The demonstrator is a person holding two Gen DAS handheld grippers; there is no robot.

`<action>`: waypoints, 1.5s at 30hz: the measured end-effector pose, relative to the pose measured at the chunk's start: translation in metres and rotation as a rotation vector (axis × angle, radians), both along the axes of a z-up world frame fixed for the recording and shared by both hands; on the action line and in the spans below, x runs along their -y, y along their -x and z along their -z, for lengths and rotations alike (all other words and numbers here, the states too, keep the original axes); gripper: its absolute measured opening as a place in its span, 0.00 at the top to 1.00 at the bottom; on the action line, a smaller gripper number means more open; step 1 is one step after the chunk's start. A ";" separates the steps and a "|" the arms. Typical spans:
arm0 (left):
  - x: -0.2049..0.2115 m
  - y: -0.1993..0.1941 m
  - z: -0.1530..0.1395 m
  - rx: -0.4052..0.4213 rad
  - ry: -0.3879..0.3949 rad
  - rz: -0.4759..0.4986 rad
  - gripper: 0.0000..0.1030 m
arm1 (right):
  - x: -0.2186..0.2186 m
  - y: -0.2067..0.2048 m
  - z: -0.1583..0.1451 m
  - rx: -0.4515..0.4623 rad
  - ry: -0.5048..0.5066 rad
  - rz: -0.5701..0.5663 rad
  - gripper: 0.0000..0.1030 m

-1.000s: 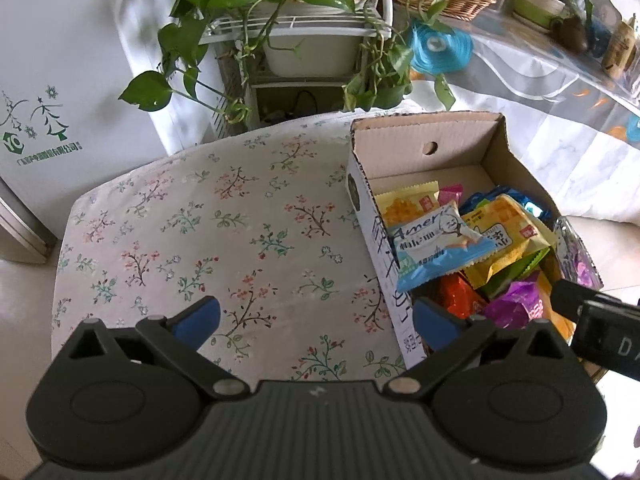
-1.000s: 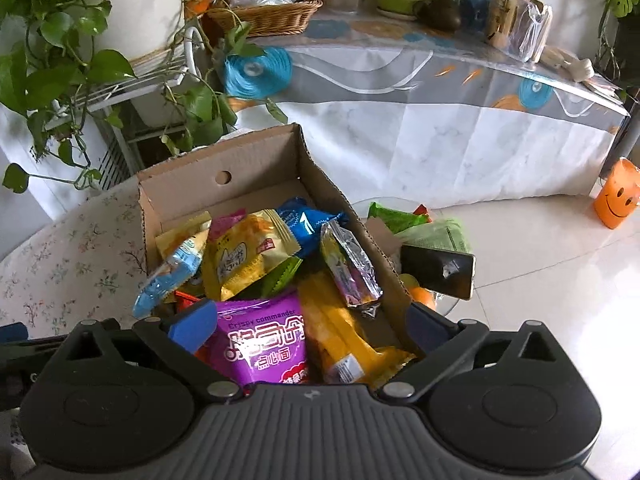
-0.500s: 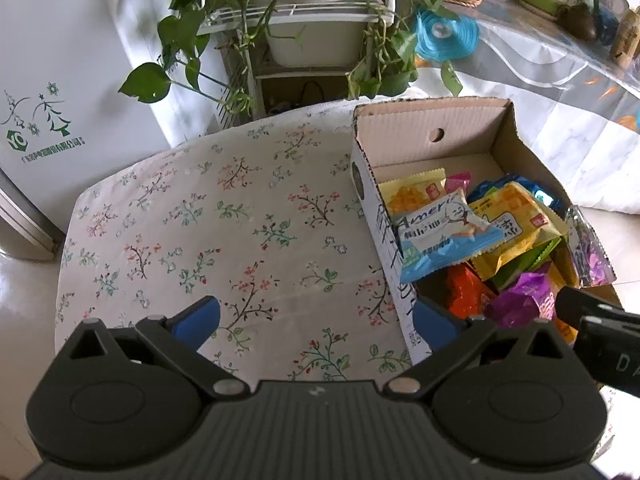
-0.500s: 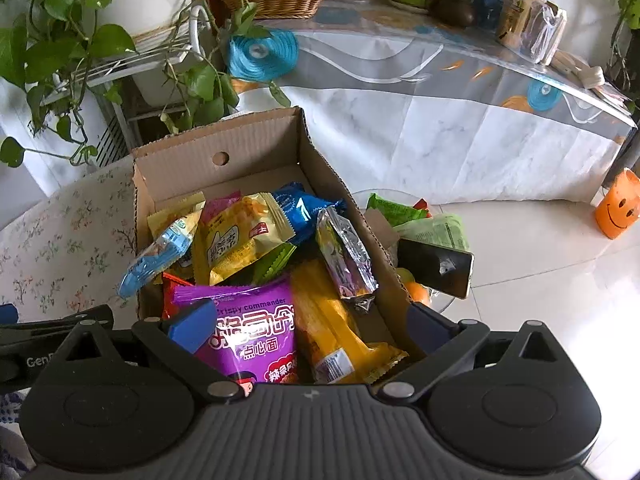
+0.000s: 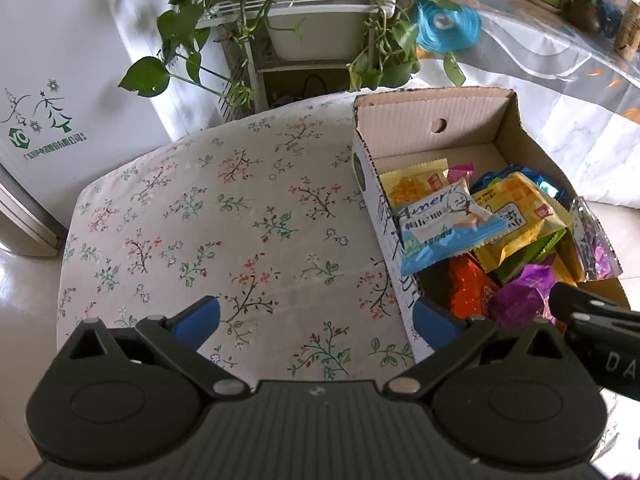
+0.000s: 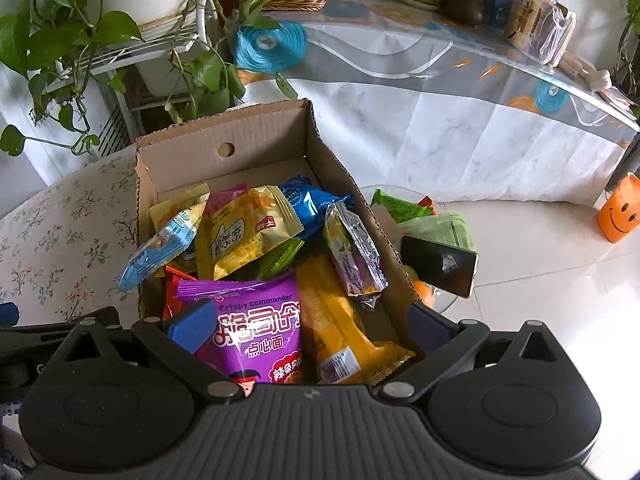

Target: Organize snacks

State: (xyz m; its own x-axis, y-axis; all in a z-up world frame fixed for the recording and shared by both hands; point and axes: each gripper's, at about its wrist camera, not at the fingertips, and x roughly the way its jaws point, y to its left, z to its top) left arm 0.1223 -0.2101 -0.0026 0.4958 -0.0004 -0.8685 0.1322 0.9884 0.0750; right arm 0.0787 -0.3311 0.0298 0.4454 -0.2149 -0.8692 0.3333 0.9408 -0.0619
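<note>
Both views lifted slightly; open brown cardboard box (image 6: 240, 152) sits lower in frame. Right hand-held gripper (image 6: 308, 330) released, straddling purple crinkly snack packet (image 6: 256, 320); left hand-held gripper (image 5: 316, 318) released over floral-cloth bench (image 5: 200, 220). Centre on packet, then close gently.

"Crispy commander" reads clear in white on the purple snack packet (image 6: 256, 332), with big white Chinese characters under it that I can't make out. On the light blue packet (image 5: 444, 226), "Ameri", cut off at the edge. The right gripper's black body (image 5: 600, 344) shows "DA". The white cabinet (image 5: 44, 116) carries a green tree logo; its characters are too small.
</note>
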 end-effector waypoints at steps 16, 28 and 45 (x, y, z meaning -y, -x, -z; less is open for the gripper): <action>-0.001 0.000 -0.001 0.022 -0.027 0.012 0.02 | -0.003 -0.002 0.003 -0.009 0.013 -0.006 0.00; -0.001 -0.001 0.001 0.016 -0.044 0.020 0.02 | -0.002 -0.005 0.006 -0.019 0.001 -0.021 0.00; 0.003 -0.004 0.005 0.022 -0.039 0.051 0.02 | 0.003 -0.006 0.010 -0.022 -0.024 -0.022 0.00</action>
